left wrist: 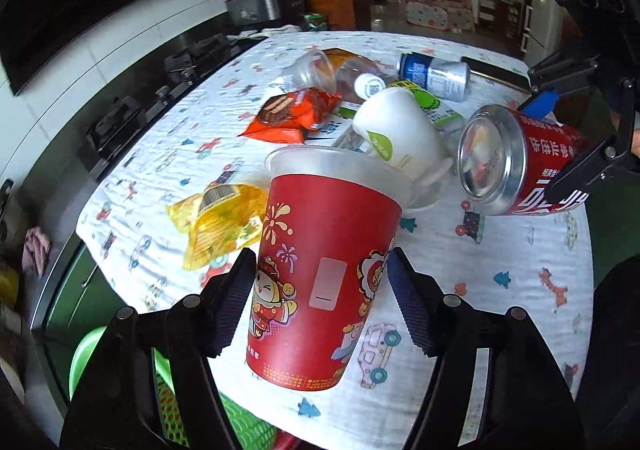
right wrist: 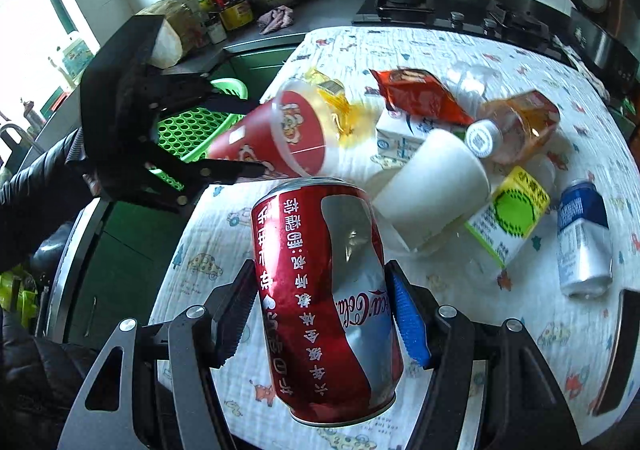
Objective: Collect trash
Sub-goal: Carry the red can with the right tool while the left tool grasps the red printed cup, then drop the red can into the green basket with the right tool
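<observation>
A: Big things first? Surface under a printed cloth, green basket just off its edge beside the left gripper.

B: Noted. Then the red cup: gripped by the left fingers round its lower wall, rim tipped away, seemingly lifted off the cloth. Thin printed sleeve over clear plastic, so probably light and easy to crush; better held low near the stiffer base, as now, with little squeeze.

A: And past the cup?

B: Red cola can, clamped at mid-body by the right gripper, clear of the cloth, right of the cup. Already dented, so likely empty and light; smooth metal, apt to slip or turn if pinched off-centre. Mid-body across the width looks right.

A: Still lying on the cloth?

B: Beyond the cup: white paper cup on its side, soft-walled, best taken near the rim. Behind that, a green-and-white carton, a clear bottle with amber liquid, heavier for it, and a blue-and-silver can further right.

A: Smallest?

B: Orange snack wrapper behind the cup, yellow wrapper just left of it. Limp, slick film; pinch a bunched fold, not a flat face.
</observation>
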### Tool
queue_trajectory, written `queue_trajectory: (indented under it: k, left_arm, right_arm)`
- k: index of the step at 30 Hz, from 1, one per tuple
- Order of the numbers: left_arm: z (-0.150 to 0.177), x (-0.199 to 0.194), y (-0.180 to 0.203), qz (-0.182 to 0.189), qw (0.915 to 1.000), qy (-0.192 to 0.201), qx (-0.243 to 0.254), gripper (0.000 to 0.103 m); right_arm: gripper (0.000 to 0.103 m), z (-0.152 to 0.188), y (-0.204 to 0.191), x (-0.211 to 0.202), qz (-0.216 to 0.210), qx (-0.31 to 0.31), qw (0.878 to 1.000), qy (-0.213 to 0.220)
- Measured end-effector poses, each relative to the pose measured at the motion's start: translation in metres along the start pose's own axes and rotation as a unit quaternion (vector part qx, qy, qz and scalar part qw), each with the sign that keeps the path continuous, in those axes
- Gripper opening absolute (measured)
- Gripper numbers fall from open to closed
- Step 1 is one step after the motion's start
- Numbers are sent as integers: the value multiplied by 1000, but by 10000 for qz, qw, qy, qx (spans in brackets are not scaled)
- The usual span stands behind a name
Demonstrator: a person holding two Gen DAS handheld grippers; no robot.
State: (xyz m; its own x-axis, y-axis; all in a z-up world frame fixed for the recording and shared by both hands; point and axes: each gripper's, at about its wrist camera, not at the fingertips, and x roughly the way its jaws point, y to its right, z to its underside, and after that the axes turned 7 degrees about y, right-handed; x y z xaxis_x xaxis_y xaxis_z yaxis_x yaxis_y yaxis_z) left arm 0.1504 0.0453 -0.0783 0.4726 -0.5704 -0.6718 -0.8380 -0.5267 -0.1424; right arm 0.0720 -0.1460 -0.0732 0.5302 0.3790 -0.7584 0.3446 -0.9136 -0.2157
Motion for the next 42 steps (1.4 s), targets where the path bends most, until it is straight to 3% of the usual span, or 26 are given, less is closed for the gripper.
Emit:
queue_trajectory:
  k: [4,7,11,17,20,30,32,42]
  left_arm:
    - [7,-33,-25,-546,9957,161,-732,67]
    - [19,-55,-50,-1070,9854,160,-1317,67]
    - [51,-71,-91,-1712,9632,-80,-2072,67]
    - [114,-75,-155,-2425,9178,-712,-3062,67]
    - [138,-77,-172,-2602,9054,-901,-3231,66]
    - [187,-93,-188,-2737,8776,-924,-3827,71]
    - [190,-99,-187,-2767,8742,-858,-3898,77]
    - [199,-135,-172,-3052,8614,-670,-4003,81]
  right_arm:
    - [62,-19,-4,5,-163,-164,9997,78]
    - [62,-35,-12,11,-278,-259,9992,134]
    - [62,-60,-27,22,-419,-351,9982,234]
    - [62,-95,-57,52,-626,-407,9968,279]
    - [62,-111,-74,70,-715,-448,9961,255]
    - [62,-154,-131,133,-851,-624,9943,144]
    - [62,-160,-140,144,-868,-654,9940,125]
    - [62,-176,-180,214,-885,-686,9936,-175]
